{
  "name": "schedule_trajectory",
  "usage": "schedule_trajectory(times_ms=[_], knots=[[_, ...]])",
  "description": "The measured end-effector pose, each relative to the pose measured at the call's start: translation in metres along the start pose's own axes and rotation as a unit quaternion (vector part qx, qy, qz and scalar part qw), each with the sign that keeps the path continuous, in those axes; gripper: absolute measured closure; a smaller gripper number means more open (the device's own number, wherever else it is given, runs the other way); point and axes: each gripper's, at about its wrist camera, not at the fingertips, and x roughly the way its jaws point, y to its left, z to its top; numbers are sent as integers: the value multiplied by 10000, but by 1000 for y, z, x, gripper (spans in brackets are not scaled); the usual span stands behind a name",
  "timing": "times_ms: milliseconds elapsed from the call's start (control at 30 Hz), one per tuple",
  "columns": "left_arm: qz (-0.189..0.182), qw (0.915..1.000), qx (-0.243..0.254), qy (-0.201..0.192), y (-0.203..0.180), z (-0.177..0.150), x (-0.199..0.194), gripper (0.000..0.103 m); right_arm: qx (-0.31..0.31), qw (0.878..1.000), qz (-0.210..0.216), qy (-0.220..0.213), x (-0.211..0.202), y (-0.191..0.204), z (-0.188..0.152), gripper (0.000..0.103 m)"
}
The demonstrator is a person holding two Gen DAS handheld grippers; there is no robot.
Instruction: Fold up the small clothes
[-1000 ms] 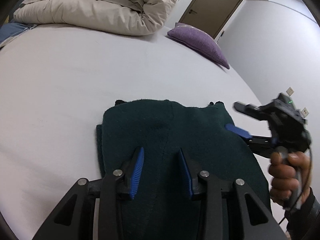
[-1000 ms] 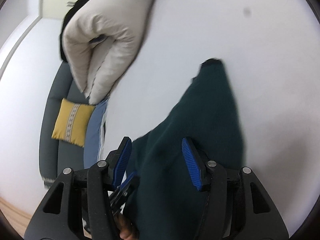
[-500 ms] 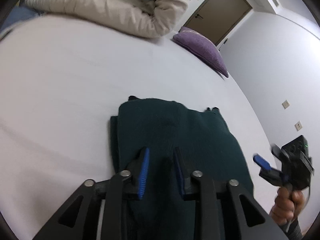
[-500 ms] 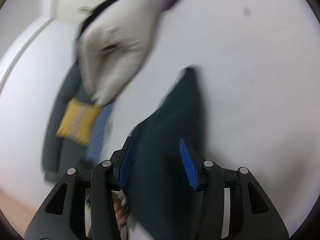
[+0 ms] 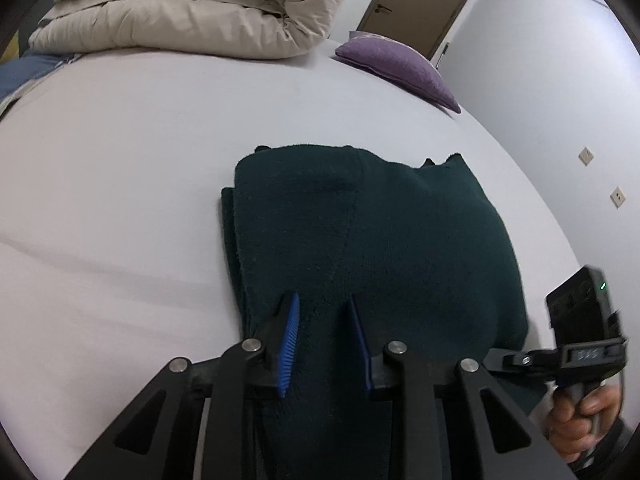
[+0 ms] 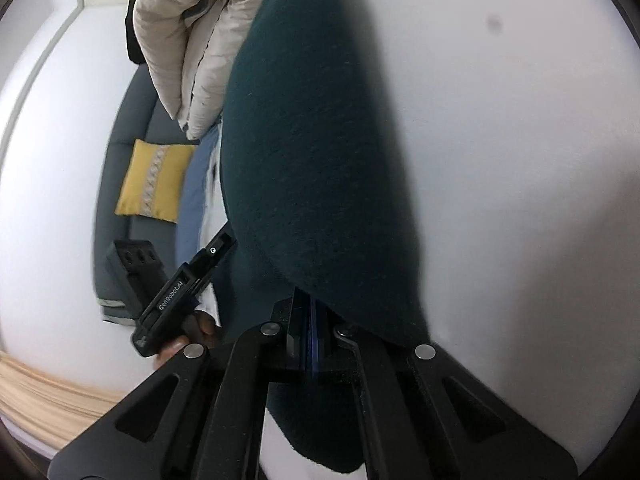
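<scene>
- Dark green fleece garment (image 5: 360, 240) lies on the pale grey bed sheet (image 5: 120, 180), already doubled over at least once; its near edge is being raised, so another fold looks under way.
- Right gripper (image 6: 311, 344): jaws clamped on the garment's near edge, cloth draped above the camera.
- Left gripper (image 5: 324, 340): jaws part-closed around cloth, narrower than a second ago; firm grip uncertain.
- One second ago the right jaws stood wide apart.

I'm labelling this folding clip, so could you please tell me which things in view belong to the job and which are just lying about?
Part of the job:
- dark green garment
- right gripper, shut on its near edge
- left gripper, open over it
- white bed

Lying about:
- beige duvet
- purple pillow
- yellow cushion
- grey sofa
</scene>
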Motion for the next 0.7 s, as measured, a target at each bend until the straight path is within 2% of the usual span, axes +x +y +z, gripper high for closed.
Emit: schedule_trajectory(times_ms=[33, 100, 133, 167, 200, 233, 367, 500, 600, 700], knots=[[-12, 10000, -13, 7, 1, 0, -1, 74, 8, 10000, -44, 53, -3, 2, 2, 103], [-49, 10000, 10, 31, 3, 1, -2, 74, -199, 9998, 5, 33, -18, 17, 6, 91], [-68, 10000, 13, 32, 3, 2, -3, 74, -395, 9991, 123, -56, -29, 25, 5, 79], [-103, 9999, -2, 36, 5, 2, -2, 74, -507, 9982, 295, -100, -40, 30, 3, 72], [-152, 9999, -42, 36, 7, 3, -2, 74, -563, 9971, 493, -150, -47, 36, 8, 58], [-189, 9998, -85, 34, 8, 2, -2, 74, -587, 9966, 513, -263, -52, 38, 17, 51], [-274, 9996, -114, 28, 11, 1, -2, 73, -479, 9976, 484, -106, -37, 35, 48, 51], [-319, 9994, -124, 36, 11, 2, -1, 73, -29, 9969, 776, -140, -30, 17, 69, 54], [-423, 9989, -208, 33, 14, 2, -1, 74, 7, 9962, 848, -206, -32, 10, 61, 57], [-481, 9981, -388, -7, 16, 2, -9, 74, -78, 9963, 777, -349, -41, 14, 43, 53]])
